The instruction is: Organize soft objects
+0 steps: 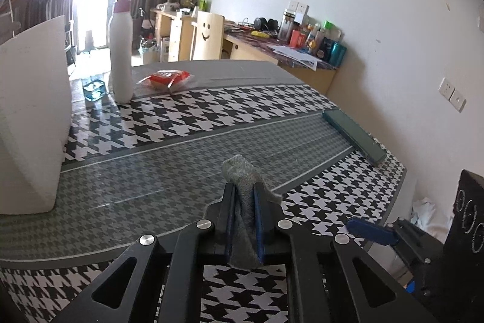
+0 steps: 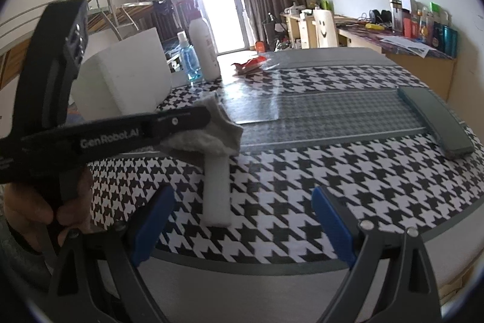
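My left gripper is shut on a grey sock, held above the houndstooth table. In the right wrist view the left gripper comes in from the left with the sock bunched at its tip, grey outside and white fleecy inside. A white sock lies flat on the table just below it. My right gripper is open and empty, near the table's front edge, with the white sock between its blue fingers and a little ahead.
A white foam box stands at the left, with a white bottle and a blue bottle behind it. A red packet lies farther back. A dark green flat case lies at the right edge.
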`<state>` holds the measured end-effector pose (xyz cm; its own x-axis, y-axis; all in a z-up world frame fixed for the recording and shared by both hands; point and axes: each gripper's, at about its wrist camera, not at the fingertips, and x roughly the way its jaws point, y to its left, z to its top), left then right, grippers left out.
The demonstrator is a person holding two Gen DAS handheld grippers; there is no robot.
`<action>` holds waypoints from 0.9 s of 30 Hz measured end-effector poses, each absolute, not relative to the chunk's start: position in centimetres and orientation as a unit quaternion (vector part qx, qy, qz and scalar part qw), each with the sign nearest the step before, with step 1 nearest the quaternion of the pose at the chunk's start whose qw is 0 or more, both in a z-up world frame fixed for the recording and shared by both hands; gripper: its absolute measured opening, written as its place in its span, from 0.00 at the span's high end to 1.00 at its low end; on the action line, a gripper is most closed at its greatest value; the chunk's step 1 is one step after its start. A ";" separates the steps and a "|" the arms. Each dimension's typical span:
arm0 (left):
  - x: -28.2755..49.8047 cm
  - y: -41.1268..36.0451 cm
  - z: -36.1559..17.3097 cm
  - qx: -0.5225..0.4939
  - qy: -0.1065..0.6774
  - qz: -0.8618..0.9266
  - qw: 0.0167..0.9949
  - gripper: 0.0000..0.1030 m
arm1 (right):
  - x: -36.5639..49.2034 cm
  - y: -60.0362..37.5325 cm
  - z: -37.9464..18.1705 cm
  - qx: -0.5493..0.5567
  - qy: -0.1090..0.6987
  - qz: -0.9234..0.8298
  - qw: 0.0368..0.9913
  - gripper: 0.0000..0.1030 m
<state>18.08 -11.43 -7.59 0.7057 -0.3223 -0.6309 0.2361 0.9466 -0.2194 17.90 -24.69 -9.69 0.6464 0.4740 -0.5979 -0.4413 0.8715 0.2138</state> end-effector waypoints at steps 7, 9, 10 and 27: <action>17.6 -10.5 -7.5 -0.060 0.346 -0.146 0.925 0.88 | 18.6 -23.1 -10.2 0.013 0.356 0.265 0.896 0.25; 17.6 -10.1 -7.5 -0.060 0.345 -0.144 0.925 0.88 | 18.9 -22.8 -10.5 0.008 0.368 0.262 0.892 0.35; 17.5 -9.9 -7.5 -0.063 0.345 -0.142 0.925 0.88 | 19.0 -22.6 -10.6 0.004 0.373 0.262 0.890 0.41; 16.7 -8.0 -7.4 -0.064 0.346 -0.133 0.927 0.88 | 18.4 -23.3 -9.8 -0.022 0.380 0.234 0.895 0.82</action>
<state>16.67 -8.00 -7.36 0.7257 -0.2907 -0.6236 0.2015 0.9564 -0.2113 18.38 -23.26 -9.80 0.6021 0.4014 -0.6902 -0.4356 0.8896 0.1374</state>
